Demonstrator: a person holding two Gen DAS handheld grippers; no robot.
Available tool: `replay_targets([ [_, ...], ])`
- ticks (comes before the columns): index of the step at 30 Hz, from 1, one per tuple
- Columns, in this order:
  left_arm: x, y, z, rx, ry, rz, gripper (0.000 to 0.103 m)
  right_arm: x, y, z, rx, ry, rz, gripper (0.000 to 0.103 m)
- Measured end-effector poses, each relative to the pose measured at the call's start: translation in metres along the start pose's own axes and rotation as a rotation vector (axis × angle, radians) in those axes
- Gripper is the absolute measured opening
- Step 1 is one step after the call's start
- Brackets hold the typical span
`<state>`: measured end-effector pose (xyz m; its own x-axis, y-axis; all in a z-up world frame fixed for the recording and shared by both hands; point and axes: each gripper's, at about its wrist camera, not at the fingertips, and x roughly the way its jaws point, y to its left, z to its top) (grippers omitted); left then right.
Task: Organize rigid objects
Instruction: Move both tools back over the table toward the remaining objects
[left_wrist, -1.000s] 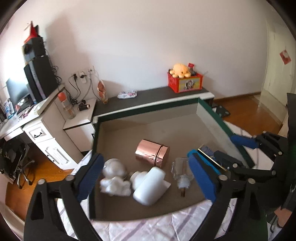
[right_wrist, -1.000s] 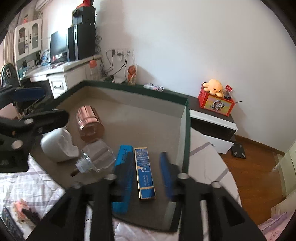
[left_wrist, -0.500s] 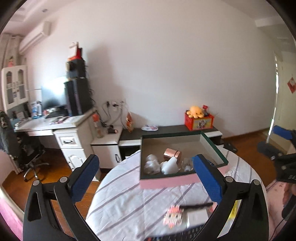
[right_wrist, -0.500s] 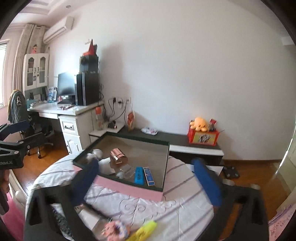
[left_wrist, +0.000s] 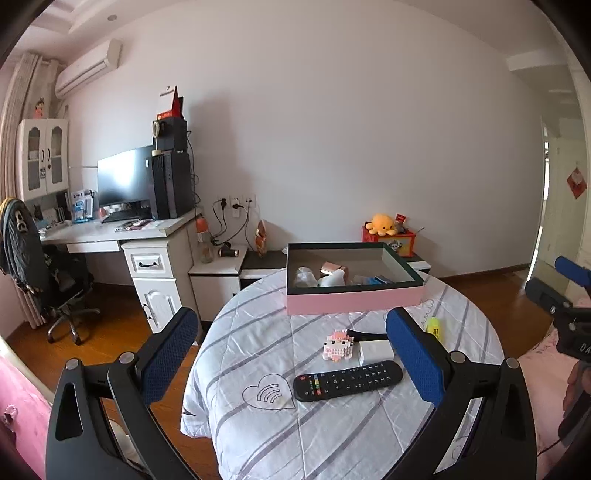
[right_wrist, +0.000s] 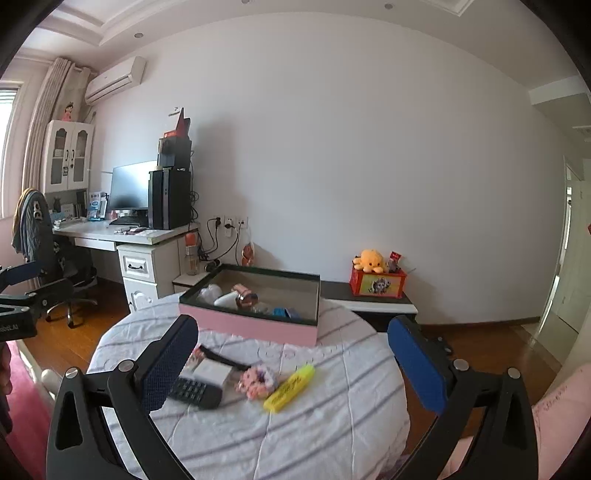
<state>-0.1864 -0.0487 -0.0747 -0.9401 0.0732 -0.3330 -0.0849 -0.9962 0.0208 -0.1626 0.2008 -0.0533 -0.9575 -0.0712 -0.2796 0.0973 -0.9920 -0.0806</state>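
Both tools were pulled well back from the box, spread wide, nothing between the pads. Left gripper (left_wrist: 291, 354) had eased fully apart; right gripper (right_wrist: 293, 363) had just been opening, after letting go of the blue box (right_wrist: 286, 313) a second earlier. That piece now lay inside the pink box (left_wrist: 354, 301) with the copper can (left_wrist: 334, 268) and white bottle (left_wrist: 332, 280), so I judged that drop finished. Nearest me on the round table (left_wrist: 258, 424) were the remote (left_wrist: 347, 380), block toy (left_wrist: 338, 345), white case (left_wrist: 375, 351) and yellow marker (right_wrist: 290, 387), unsorted, close together. Table edge curved away on both sides; open cloth lay between loose items and the box. Desk (left_wrist: 122, 230) sat far left.
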Motion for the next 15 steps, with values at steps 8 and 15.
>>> replay_targets([
  [8,-0.001,-0.006,-0.002,0.015,0.015,-0.008,0.103,-0.004,0.000,-0.005,-0.009,0.012,-0.005,0.103],
  [15,0.018,-0.010,-0.008,0.026,0.058,-0.019,0.103,0.021,-0.001,-0.018,0.003,0.082,-0.008,0.103],
])
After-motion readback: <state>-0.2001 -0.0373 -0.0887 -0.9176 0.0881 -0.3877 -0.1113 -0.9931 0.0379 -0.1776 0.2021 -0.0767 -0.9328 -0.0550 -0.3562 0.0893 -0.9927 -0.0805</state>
